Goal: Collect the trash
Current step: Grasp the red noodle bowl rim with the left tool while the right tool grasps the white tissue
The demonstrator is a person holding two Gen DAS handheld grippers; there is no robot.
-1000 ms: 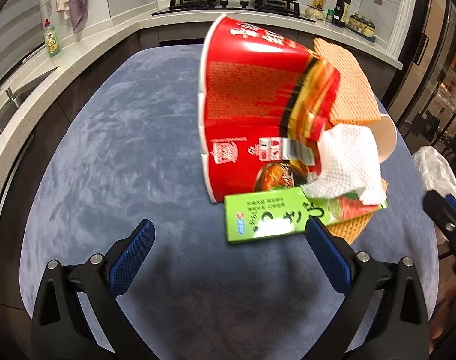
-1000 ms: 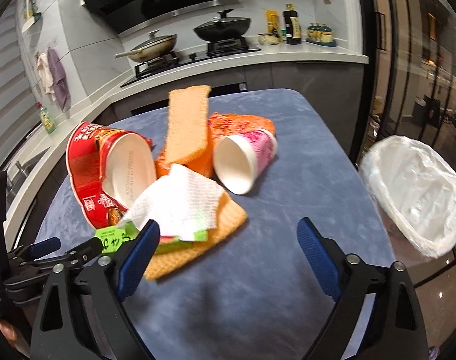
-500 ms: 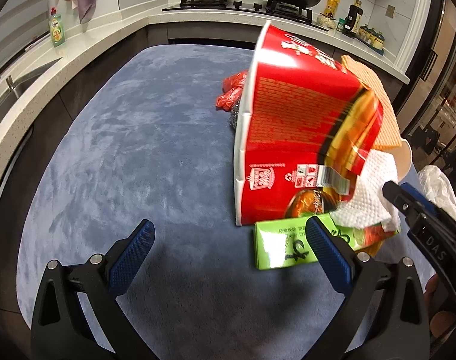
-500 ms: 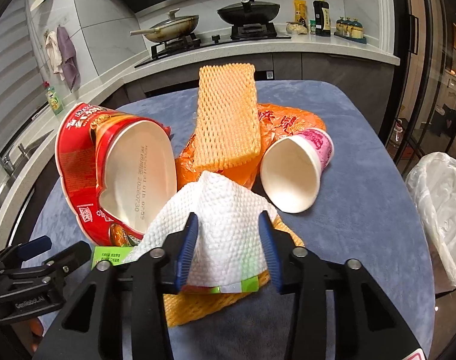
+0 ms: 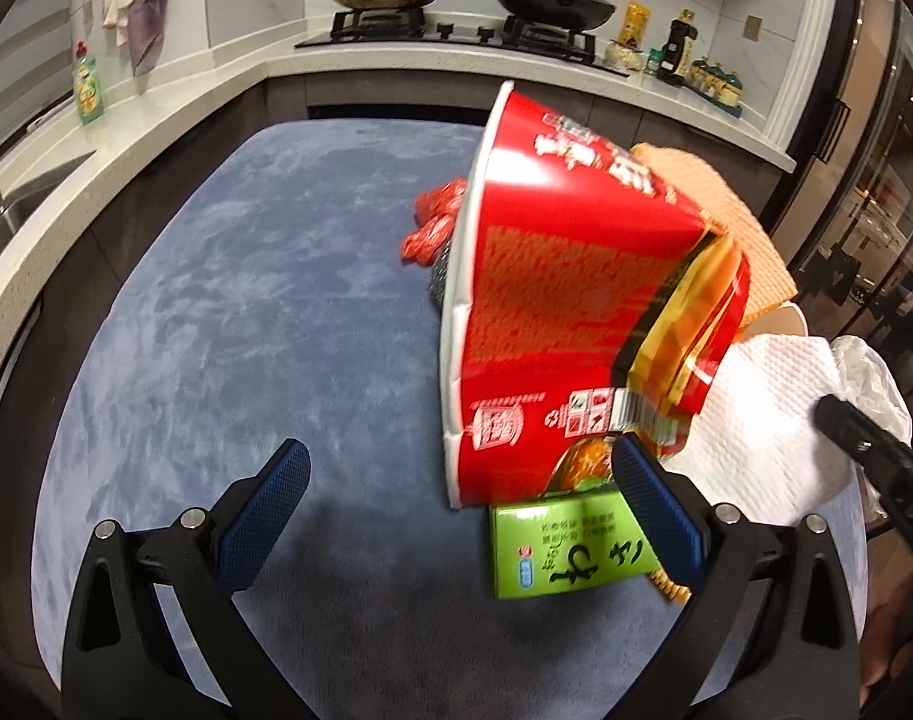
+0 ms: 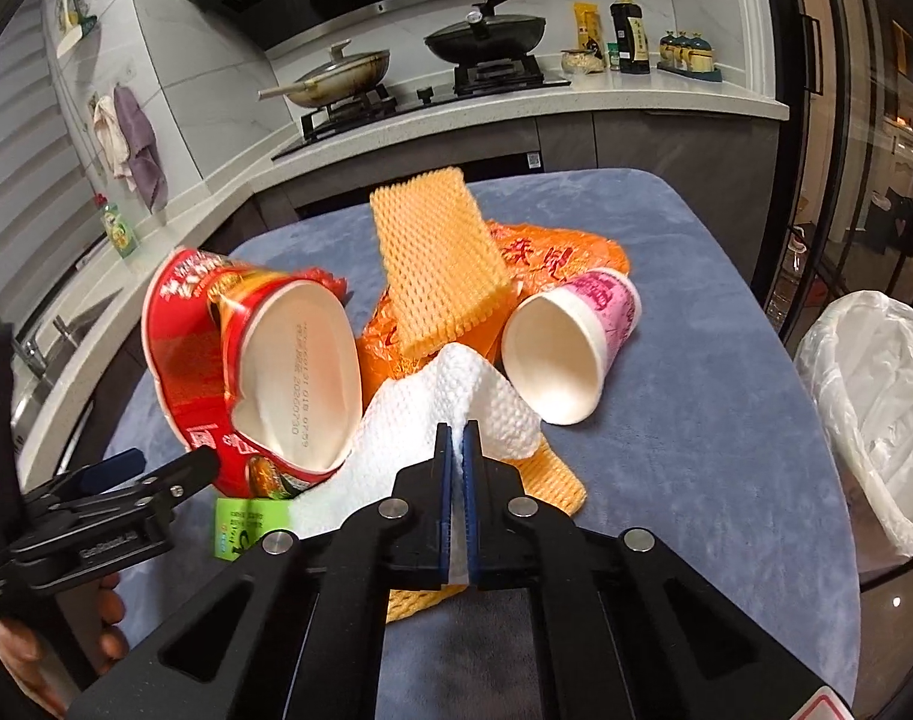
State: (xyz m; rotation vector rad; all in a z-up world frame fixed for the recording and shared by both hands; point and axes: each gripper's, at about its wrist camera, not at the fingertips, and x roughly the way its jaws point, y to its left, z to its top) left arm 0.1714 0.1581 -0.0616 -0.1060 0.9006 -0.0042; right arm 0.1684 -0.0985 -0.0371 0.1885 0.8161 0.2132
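Paper towel pinched, the rest of the trash still waiting on the bench

On the blue-covered bench [image 6: 696, 312] the red instant-noodle bowl [image 6: 198, 360], orange foam net [image 6: 438, 264], paper cup [image 6: 570, 354] and green carton [image 5: 570, 546] all still lie loose, and the lined bin [image 6: 876, 408] beside it looks empty. The right tool [image 6: 456, 438] is clamped on the white paper towel [image 6: 450, 396] (its first pick, I judge); the left tool [image 5: 456, 516] gapes, holding nothing.

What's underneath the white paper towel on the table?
Under the white paper towel show a green packet and orange foam netting. How far they run beneath it is covered. The right gripper is shut on the towel.
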